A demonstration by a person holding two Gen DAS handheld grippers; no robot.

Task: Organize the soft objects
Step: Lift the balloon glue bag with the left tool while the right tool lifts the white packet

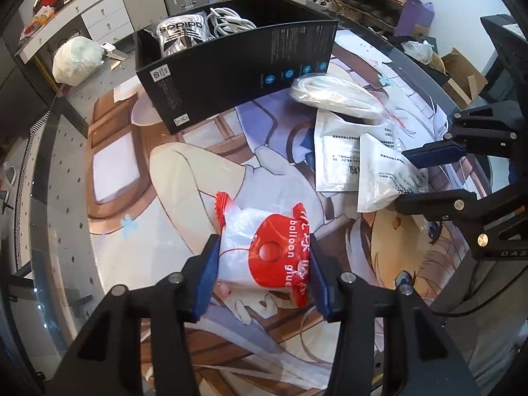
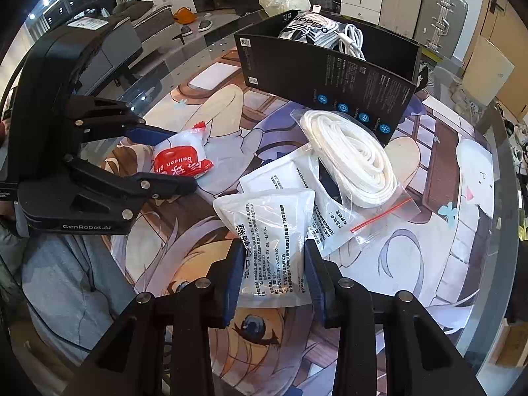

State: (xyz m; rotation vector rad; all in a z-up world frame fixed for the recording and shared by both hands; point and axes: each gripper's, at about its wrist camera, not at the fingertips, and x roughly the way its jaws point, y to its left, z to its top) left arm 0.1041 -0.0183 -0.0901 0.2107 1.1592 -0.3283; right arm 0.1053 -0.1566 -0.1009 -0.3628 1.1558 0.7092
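Note:
My left gripper [image 1: 264, 257] is shut on a red and white balloon glue packet [image 1: 264, 250], held just above the printed mat; it also shows in the right wrist view [image 2: 183, 158]. My right gripper [image 2: 272, 274] is shut on a white medicine pouch [image 2: 274, 241], which also shows in the left wrist view [image 1: 386, 175]. A second white pouch [image 2: 274, 175] lies under it. A bag of coiled white cord [image 2: 353, 155] lies beside them. An open black box [image 1: 237, 62] behind holds an adidas bag [image 1: 180, 33] and a white cable [image 1: 227, 19].
A printed anime mat [image 1: 132, 165] covers the round glass table [image 1: 59, 165]. A white bundle [image 1: 77, 59] sits beyond the table's far edge. Shelves and cardboard boxes stand around the room.

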